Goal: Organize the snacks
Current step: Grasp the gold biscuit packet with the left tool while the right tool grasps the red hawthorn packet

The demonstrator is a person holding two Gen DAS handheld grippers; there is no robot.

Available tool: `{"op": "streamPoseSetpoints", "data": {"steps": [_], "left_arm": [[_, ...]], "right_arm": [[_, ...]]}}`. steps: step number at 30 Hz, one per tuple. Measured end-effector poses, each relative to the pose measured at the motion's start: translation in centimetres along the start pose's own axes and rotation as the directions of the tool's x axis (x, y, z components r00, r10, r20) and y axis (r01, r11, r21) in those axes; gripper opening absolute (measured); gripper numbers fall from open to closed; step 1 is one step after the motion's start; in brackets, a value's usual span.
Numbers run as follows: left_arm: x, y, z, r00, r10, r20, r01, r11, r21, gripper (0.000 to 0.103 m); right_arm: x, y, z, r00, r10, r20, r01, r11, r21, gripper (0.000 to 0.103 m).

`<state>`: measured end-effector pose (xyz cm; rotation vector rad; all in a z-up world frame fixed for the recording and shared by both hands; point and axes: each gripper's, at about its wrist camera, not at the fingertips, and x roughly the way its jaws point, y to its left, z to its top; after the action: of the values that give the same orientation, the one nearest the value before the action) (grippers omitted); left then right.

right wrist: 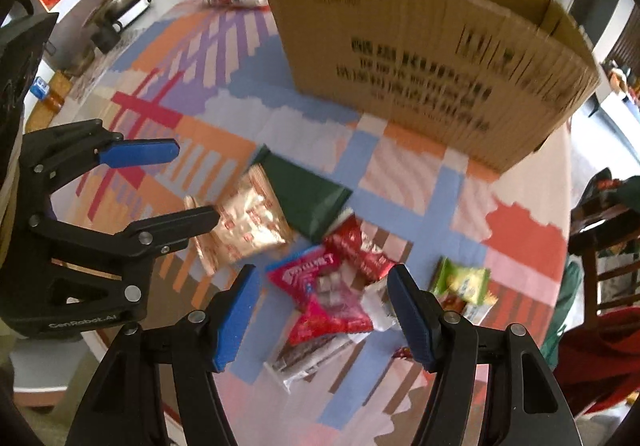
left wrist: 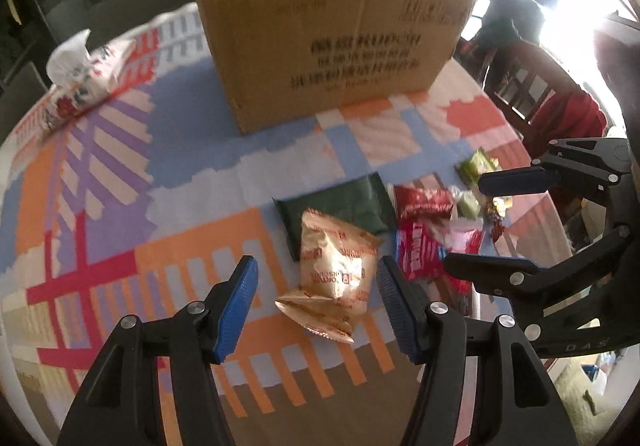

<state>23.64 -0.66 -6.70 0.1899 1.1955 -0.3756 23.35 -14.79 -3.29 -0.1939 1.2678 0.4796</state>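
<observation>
Snacks lie clustered at lower centre before the open brown cardboard box (left wrist: 328, 45). Left gripper (left wrist: 316, 302) gapes empty over the crinkled gold foil packet (left wrist: 334, 278); right gripper (right wrist: 320, 310), likewise empty, straddles overlapping red wrappers (right wrist: 332, 298), so it risks pinching two.

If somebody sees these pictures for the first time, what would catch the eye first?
Probably the big open cardboard box at the far side of the colourful tablecloth. Next, the snack packets in front of it: a gold packet between the open left gripper fingers, and a pink packet below the open right gripper.
</observation>
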Motion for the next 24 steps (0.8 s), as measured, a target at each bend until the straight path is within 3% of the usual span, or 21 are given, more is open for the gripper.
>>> {"op": "streamPoseSetpoints", "data": {"steps": [13,24], "left_arm": [[3.8,0.3,-0.5,0.997,-0.038,-0.065,0.036,0.999,-0.025,0.06],[4.0,0.6,-1.4,0.995,-0.089,-0.051,0.085,0.994,-0.069,0.044]], "right_arm": [[3.5,-0.3,-0.1,0.998,0.01,-0.069,-0.011,1.0,-0.014,0.062],[4.5,0.4,0.0,0.997,0.01,-0.076,-0.012,0.999,-0.032,0.057]]}}
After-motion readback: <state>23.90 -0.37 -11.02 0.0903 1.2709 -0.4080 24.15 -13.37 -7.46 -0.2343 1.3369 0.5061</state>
